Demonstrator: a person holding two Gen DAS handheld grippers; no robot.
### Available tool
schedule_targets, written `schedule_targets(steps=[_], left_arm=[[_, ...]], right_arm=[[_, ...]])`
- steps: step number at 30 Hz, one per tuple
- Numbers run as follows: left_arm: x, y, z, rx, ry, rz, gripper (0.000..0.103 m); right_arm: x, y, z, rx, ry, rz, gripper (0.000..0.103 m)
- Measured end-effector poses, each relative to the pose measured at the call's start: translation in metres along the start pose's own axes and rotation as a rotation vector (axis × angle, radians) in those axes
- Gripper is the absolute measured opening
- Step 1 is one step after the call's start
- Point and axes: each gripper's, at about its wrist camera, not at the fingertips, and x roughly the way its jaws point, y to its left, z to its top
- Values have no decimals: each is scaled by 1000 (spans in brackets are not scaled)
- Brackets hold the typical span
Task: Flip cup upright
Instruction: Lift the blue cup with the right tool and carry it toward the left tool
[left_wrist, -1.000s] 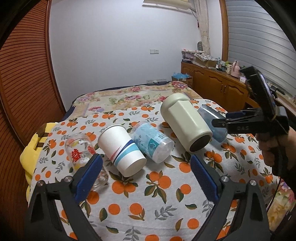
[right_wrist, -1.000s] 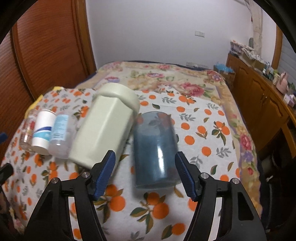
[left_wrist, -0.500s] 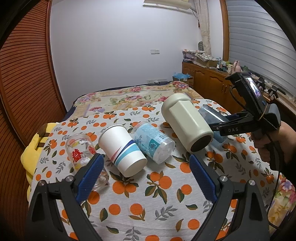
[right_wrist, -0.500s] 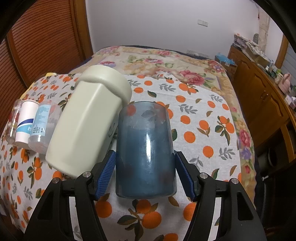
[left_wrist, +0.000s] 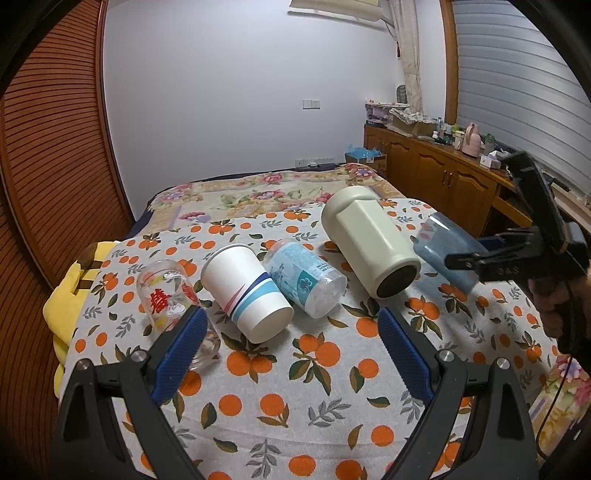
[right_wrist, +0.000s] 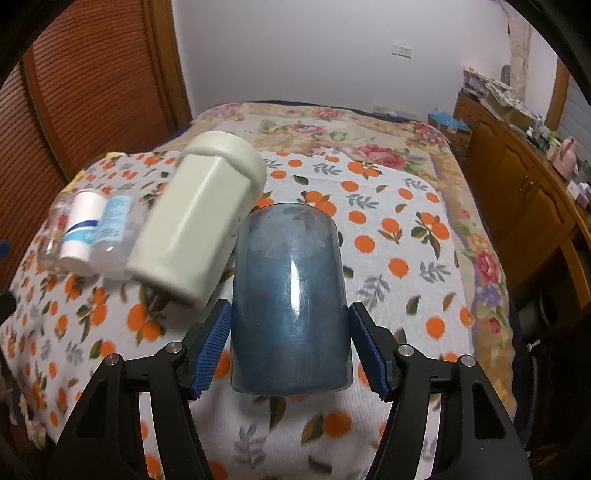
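Note:
A translucent blue cup (right_wrist: 290, 302) lies between the blue pads of my right gripper (right_wrist: 290, 349), which is shut on it and holds it off the cloth, tilted with its open end away from me. It also shows in the left wrist view (left_wrist: 445, 254) with the right gripper (left_wrist: 476, 254) around it. My left gripper (left_wrist: 291, 347) is open and empty, low over the orange-print cloth (left_wrist: 288, 398), in front of a lying paper cup (left_wrist: 245, 290).
On the cloth lie a cream tumbler (left_wrist: 369, 245), a clear plastic cup with blue label (left_wrist: 304, 282) and a glass with red print (left_wrist: 164, 295). A wooden cabinet (left_wrist: 436, 173) stands at right, a wooden slatted wall (left_wrist: 48, 155) at left.
My right gripper moved in around the blue cup, closed on it and lifted it off the cloth. The left gripper stayed nearly still.

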Motion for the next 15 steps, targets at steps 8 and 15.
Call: schedule_targets(steps=[8, 15], left_arm=[[-20, 1, -7, -10, -12, -8, 94], [-33, 10, -18, -38, -12, -4, 94]], right_arm=[[-36, 31, -33, -24, -37, 95, 66], [-43, 78, -51, -79, -35, 182, 66]])
